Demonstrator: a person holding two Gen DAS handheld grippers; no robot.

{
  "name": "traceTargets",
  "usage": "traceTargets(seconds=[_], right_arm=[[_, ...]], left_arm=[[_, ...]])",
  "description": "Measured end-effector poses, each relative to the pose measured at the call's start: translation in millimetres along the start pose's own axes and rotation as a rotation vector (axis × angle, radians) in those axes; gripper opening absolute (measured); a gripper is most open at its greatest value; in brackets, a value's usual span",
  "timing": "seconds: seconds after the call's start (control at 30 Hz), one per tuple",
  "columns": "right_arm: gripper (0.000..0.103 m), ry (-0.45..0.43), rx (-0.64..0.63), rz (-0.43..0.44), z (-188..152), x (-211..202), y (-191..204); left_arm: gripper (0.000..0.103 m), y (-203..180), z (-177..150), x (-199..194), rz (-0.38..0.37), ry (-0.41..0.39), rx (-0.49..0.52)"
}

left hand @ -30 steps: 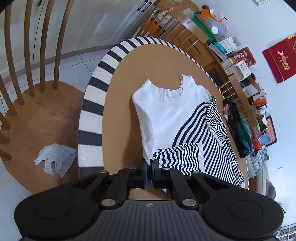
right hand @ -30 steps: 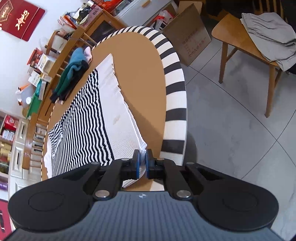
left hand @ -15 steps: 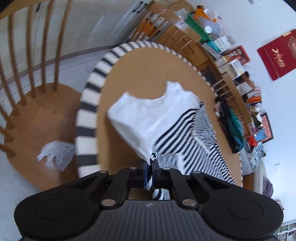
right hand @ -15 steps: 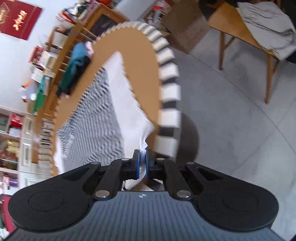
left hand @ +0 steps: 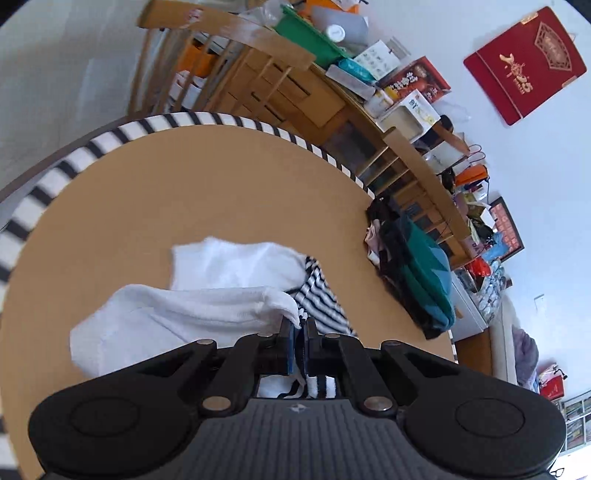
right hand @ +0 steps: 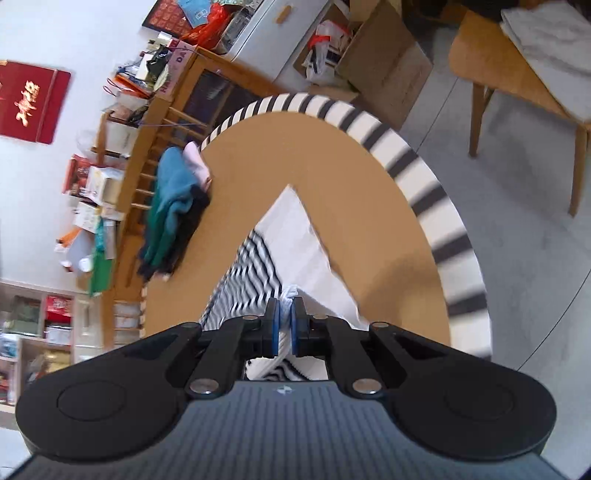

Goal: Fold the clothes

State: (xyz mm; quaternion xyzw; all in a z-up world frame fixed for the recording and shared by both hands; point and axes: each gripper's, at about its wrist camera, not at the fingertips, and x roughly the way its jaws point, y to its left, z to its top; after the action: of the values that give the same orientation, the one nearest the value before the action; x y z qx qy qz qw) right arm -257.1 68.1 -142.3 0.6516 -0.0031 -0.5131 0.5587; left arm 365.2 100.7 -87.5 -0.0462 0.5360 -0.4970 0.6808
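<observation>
Two tools, left (left hand: 300, 334) and right (right hand: 283, 322), each pinch one striped sweater (left hand: 207, 310) over one table (left hand: 221, 177).

One sweater (left hand: 207, 306) in white and black stripes lies on one round bench (left hand: 207, 184). One pile of dark and teal clothes (left hand: 417, 269) sits at the bench edge. Two grippers, one left (left hand: 299, 341) and one right (right hand: 283, 330). One red wall hanging (left hand: 524, 62). One side table (right hand: 517, 74) carries one grey cloth (right hand: 550, 33).

Sweater (left hand: 207, 306): soft ribbed knit cloth. Table (left hand: 207, 192): smooth matt tan top. Tool (right hand: 283, 330): matt black plastic.
</observation>
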Motion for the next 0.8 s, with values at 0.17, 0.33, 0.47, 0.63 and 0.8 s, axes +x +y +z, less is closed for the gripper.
traceTargets(seconds=[0.17, 0.33, 0.47, 0.63, 0.8], right_arm=[[0.006, -0.029, 0.025, -0.036, 30, 41, 21], [0.006, -0.050, 0.055, -0.089, 57, 83, 37], [0.006, -0.063, 0.097, -0.147, 67, 114, 39], [0.014, -0.119, 0.163, -0.186, 71, 137, 32], [0.035, -0.241, 0.033, -0.245, 70, 121, 40]], left_arm=[[0.005, -20, 35, 70, 0.022, 0.022, 0.019], [0.005, -24, 58, 125, 0.071, 0.039, 0.008], [0.005, -15, 66, 161, 0.106, 0.064, -0.026], [0.006, -4, 67, 189, 0.084, 0.087, -0.039], [0.029, 9, 72, 173, -0.054, -0.029, -0.037]])
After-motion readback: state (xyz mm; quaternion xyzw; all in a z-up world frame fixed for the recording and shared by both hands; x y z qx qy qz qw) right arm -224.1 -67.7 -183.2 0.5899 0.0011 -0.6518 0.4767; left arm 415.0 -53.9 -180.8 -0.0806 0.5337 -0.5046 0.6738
